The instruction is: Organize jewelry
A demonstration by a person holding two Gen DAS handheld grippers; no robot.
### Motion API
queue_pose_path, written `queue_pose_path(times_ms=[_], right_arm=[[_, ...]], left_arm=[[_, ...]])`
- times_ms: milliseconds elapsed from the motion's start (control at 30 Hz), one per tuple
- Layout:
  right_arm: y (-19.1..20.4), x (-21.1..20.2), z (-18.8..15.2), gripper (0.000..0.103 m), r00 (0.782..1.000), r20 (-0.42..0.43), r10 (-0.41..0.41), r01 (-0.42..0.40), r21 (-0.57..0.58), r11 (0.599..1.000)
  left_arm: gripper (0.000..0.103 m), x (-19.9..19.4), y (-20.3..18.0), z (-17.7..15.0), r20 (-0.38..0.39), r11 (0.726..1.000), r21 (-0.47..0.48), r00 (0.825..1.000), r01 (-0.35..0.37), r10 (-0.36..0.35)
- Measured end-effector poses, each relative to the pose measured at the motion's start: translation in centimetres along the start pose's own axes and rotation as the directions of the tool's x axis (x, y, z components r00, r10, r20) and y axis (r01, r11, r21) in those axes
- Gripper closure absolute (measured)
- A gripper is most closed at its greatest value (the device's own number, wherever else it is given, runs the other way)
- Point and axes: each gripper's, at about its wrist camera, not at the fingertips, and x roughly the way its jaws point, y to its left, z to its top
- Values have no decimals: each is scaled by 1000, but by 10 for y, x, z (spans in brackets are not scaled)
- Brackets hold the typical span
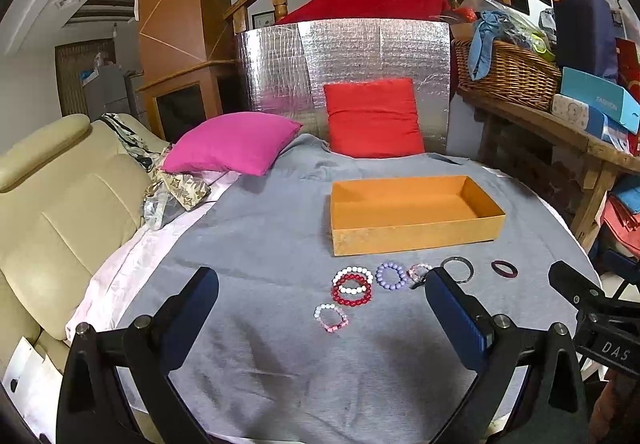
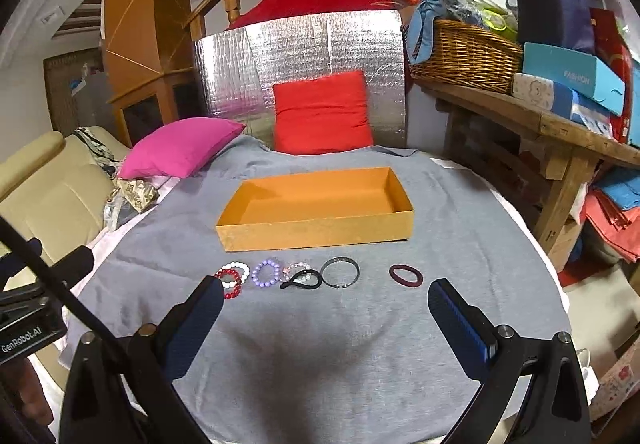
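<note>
Both sets of fingers [image 1: 320, 308] [image 2: 324, 308] gape empty above bare grey cloth [image 2: 320, 364], bracelets [image 2: 266, 273] beyond, short of the orange box [image 2: 316, 234].

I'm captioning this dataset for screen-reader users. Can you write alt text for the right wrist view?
An open gripper hovers over a grey cloth, with a row of bracelets and rings ahead and an empty orange box behind them. Pink and red cushions lie beyond.

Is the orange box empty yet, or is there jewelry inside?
Empty: the orange box shows only bare floor in both views; bracelets lie on the cloth before it.
</note>
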Motion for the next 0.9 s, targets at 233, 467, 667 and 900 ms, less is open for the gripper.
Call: queue_pose_path(times_ms=[233, 467, 667, 900], right_arm=[[10, 2, -4, 0, 1000, -1, -23, 23, -22, 999], [11, 1, -5, 0, 999, 20, -38, 38, -21, 999], [11, 2, -4, 0, 999, 29, -40, 41, -19, 999], [11, 11, -5, 0, 999, 14, -41, 41, -17, 999]], left_arm=[[0, 4, 4, -2, -6, 1000, -7, 1000, 2, -3], [0, 9, 9, -3, -15, 1000, -22, 1000, 1, -1], [0, 14, 12, -4, -21, 1000, -25, 1000, -4, 4], [0, 24, 12, -8, -40, 1000, -21, 999, -8, 7]])
